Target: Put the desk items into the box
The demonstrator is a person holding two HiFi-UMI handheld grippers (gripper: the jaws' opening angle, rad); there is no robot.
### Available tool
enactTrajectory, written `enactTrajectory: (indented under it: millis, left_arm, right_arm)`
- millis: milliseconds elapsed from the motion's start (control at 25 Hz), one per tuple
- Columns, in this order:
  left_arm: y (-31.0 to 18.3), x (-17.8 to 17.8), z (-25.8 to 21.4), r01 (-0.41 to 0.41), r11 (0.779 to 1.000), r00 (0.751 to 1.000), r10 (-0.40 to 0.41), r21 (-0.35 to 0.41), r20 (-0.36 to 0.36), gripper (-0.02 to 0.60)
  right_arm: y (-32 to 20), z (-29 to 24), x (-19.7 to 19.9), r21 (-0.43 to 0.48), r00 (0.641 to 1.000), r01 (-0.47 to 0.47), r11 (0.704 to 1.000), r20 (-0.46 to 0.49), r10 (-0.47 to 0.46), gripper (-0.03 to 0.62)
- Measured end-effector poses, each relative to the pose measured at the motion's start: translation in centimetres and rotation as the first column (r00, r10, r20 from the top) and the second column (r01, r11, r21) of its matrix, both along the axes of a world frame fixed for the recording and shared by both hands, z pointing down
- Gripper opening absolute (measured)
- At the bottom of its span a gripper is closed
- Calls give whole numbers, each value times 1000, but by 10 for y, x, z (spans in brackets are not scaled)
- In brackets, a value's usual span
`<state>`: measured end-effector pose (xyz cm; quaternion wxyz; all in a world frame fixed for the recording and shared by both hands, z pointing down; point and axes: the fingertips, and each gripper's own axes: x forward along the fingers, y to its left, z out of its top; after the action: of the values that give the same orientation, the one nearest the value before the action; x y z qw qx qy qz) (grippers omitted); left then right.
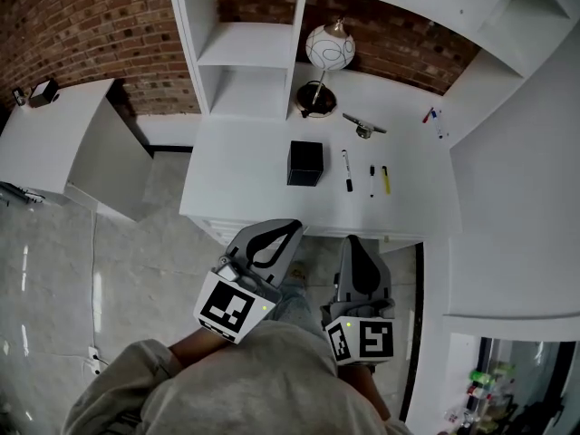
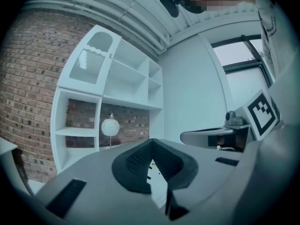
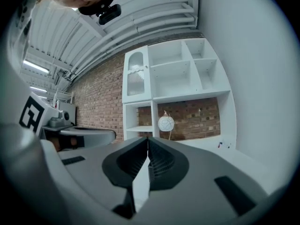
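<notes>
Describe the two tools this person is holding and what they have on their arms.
Both the left gripper and the right gripper are grey, with two tapering jaws lined in ribbed black. Each carries a white cube printed with black square markers. The sleeves are light grey.

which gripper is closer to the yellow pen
Right. The right gripper is short of the desk edge, slightly left of the yellow pen; the left gripper is farther left, roughly in line with the box.

I count one black box [image 1: 305, 163], one round lamp [image 1: 329, 47] and three pens [image 1: 347, 170] lying in a row. All of it sits on one white desk [image 1: 240, 175].
</notes>
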<state>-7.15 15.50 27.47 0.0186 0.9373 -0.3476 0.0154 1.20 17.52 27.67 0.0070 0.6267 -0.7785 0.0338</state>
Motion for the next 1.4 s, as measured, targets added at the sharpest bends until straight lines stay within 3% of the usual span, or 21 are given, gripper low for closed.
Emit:
enactTrajectory:
  millis: [520, 720, 1040, 1400]
  left_arm:
    - [-107, 63, 7, 42, 999, 999, -41, -21, 33, 7]
    - [-135, 78, 12, 53, 998, 995, -54, 16, 83, 7]
    - [-155, 91, 28, 44, 999, 992, -44, -1, 117, 7]
    - [-173, 97, 33, 0, 1000, 994, 2, -12, 112, 7]
  right_arm:
    - [-121, 11, 47, -38, 993, 120, 992, 9, -119, 18]
    - [-145, 23, 64, -61, 990, 142, 988, 9, -142, 18]
    - [-171, 38, 82, -82, 989, 148, 986, 43, -145, 18]
    - [-196, 45, 84, -97, 982, 185, 978, -9, -187, 18]
